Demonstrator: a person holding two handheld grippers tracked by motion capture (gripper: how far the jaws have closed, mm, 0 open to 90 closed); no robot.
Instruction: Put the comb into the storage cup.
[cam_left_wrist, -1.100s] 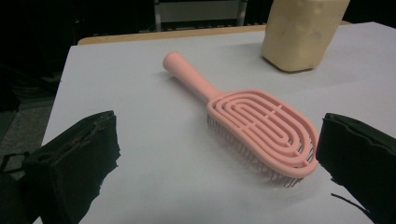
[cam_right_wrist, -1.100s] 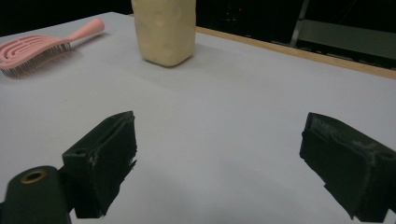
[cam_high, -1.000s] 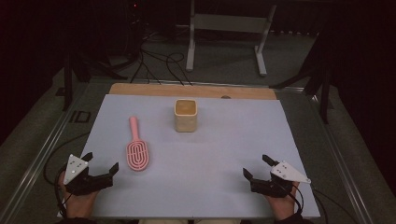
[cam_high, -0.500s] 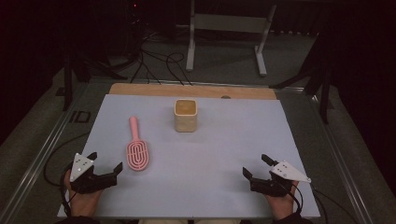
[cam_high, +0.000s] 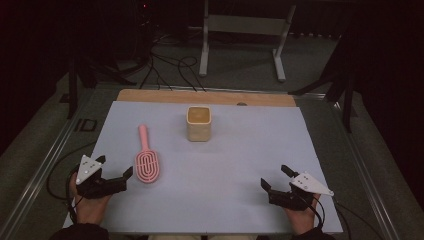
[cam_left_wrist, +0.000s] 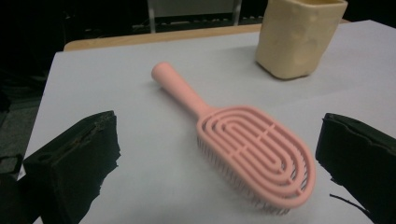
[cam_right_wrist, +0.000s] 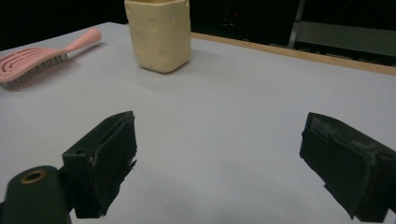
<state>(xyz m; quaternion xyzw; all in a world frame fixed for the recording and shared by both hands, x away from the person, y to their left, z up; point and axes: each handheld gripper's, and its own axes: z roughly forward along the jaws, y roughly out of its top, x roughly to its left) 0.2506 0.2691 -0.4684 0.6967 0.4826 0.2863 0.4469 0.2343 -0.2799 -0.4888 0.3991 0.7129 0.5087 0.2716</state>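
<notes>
A pale lavender sheet (cam_high: 240, 165) covers the table, with a strip of bare wood (cam_high: 205, 97) showing along its far edge; past that the room is dark, with a grey floor, loose cables (cam_high: 165, 67) and a white metal stand (cam_high: 245, 30).

The left gripper (cam_high: 116, 175) sits low near the sheet's near-left corner, its jaws spread wide and holding nothing. Just ahead of it lies the pink hairbrush (cam_high: 146, 161) — in the left gripper view the brush head (cam_left_wrist: 259, 149) lies between the two black jaws and a little beyond them, bristles down, touching neither, with the handle pointing away toward the far edge. Farther ahead and to that gripper's right stands the cream cup (cam_high: 199, 123), upright and well apart from the brush.

The right gripper (cam_high: 276, 177) rests near the near-right corner, jaws likewise wide apart and empty. In front of it is bare sheet; the cup (cam_right_wrist: 159, 35) stands far ahead and to its left, the brush (cam_right_wrist: 39, 56) farther left again.

Between the two grippers the sheet lies bare — so does the stretch to the right of the cup, out to the sheet's right edge.
</notes>
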